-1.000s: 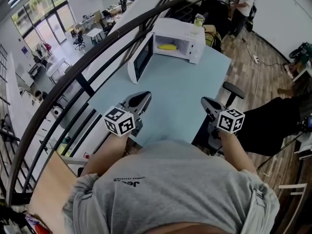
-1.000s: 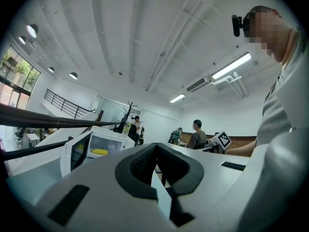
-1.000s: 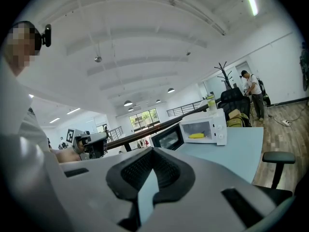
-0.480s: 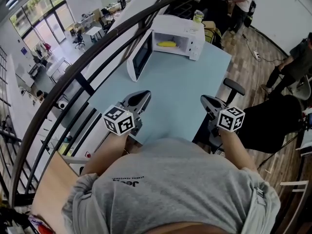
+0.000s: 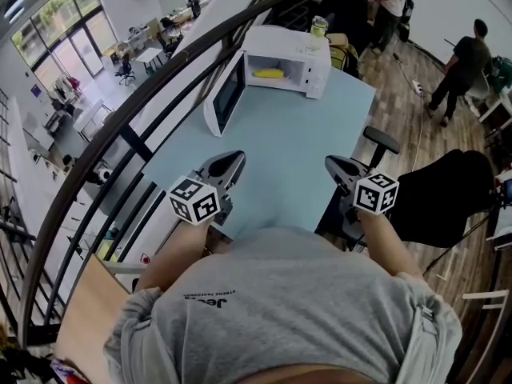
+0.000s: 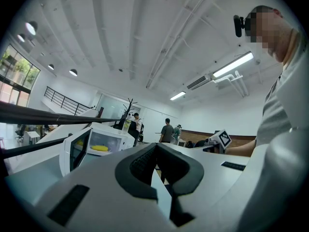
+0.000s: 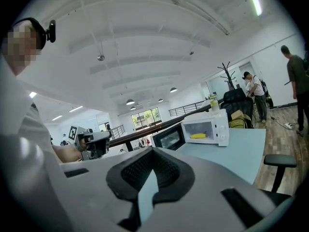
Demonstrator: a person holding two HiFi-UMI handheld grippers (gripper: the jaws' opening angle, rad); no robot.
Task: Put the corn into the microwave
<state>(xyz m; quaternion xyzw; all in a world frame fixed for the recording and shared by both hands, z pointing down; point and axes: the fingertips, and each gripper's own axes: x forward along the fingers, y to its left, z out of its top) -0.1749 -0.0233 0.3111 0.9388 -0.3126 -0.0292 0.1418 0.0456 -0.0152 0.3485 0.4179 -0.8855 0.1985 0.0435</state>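
Now, left gripper fingers clenched, empty; right gripper likewise; corn inside microwave

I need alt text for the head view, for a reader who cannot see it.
The corn lies inside the open white microwave at the far end of a light blue table. Near its close edge, a person in a grey shirt holds the left gripper and right gripper, both shut and empty.

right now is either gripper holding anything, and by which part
Nothing is held: the left gripper and the right gripper are both shut and empty. The corn lies inside the open microwave.
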